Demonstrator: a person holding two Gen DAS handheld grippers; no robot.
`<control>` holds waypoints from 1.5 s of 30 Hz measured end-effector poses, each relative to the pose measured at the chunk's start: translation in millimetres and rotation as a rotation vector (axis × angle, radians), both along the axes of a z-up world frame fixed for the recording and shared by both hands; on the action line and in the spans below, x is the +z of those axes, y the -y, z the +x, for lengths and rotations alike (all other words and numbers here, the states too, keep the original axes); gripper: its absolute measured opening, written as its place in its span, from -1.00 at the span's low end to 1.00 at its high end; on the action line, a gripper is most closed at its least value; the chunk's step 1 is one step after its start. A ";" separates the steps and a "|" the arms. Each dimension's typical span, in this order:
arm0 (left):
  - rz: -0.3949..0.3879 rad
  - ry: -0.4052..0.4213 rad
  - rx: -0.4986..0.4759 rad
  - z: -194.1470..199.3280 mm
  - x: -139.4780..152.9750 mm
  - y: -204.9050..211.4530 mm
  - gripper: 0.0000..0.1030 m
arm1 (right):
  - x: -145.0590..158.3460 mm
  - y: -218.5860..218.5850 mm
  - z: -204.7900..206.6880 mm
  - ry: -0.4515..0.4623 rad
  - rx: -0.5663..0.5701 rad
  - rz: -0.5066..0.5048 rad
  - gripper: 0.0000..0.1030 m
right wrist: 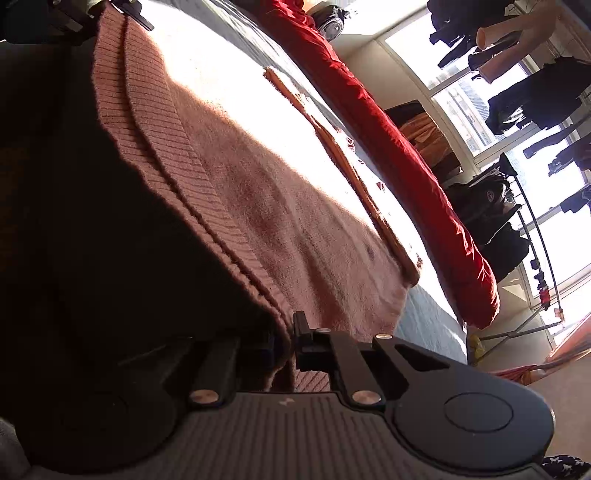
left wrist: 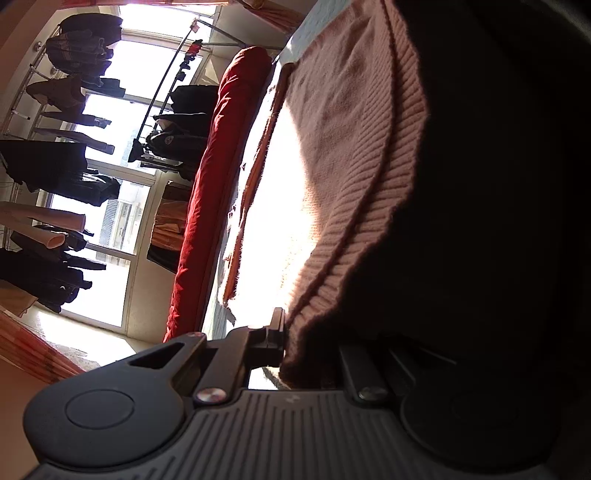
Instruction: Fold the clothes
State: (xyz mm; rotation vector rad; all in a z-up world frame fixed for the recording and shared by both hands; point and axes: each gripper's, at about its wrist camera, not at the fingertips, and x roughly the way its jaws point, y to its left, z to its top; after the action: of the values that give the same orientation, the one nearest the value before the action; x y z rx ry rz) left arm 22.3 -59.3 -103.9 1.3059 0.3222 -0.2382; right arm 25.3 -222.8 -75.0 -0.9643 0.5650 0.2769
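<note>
A pink knitted sweater (left wrist: 332, 122) with a ribbed hem lies spread over a bed, its far part in bright sunlight. My left gripper (left wrist: 291, 343) is shut on the ribbed hem at one corner; its right finger is hidden in dark shadow. My right gripper (right wrist: 284, 347) is shut on the ribbed hem (right wrist: 177, 170) at the other corner of the same sweater (right wrist: 266, 206). The left gripper also shows at the top left of the right wrist view (right wrist: 136, 14), clamped on the hem. Both views are rolled sideways.
A long red rolled quilt (left wrist: 210, 199) lies along the bed's far side, also in the right wrist view (right wrist: 402, 147). Beyond it stand racks of dark hanging clothes (left wrist: 55, 166) before bright windows (right wrist: 461, 88). Blue-grey bedding (right wrist: 432, 325) shows past the sweater.
</note>
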 end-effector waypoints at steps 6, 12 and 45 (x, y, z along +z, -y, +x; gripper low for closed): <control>-0.007 0.052 -0.005 5.0 14.4 0.7 -0.89 | 17.0 -1.1 3.3 0.049 0.021 -0.030 -0.85; -0.014 0.101 -0.007 15.9 26.0 3.3 -0.88 | 28.7 -1.5 12.5 0.089 0.031 -0.055 -0.85; -0.057 0.267 0.012 84.6 60.8 12.6 -0.83 | 66.5 4.2 78.2 0.236 0.006 -0.104 -0.85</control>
State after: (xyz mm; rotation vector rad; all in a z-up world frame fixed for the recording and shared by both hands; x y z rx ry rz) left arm 107.0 -71.8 -43.1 1.2615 0.0959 -0.0611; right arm 103.5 -227.1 -8.5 -1.0824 0.3626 0.1374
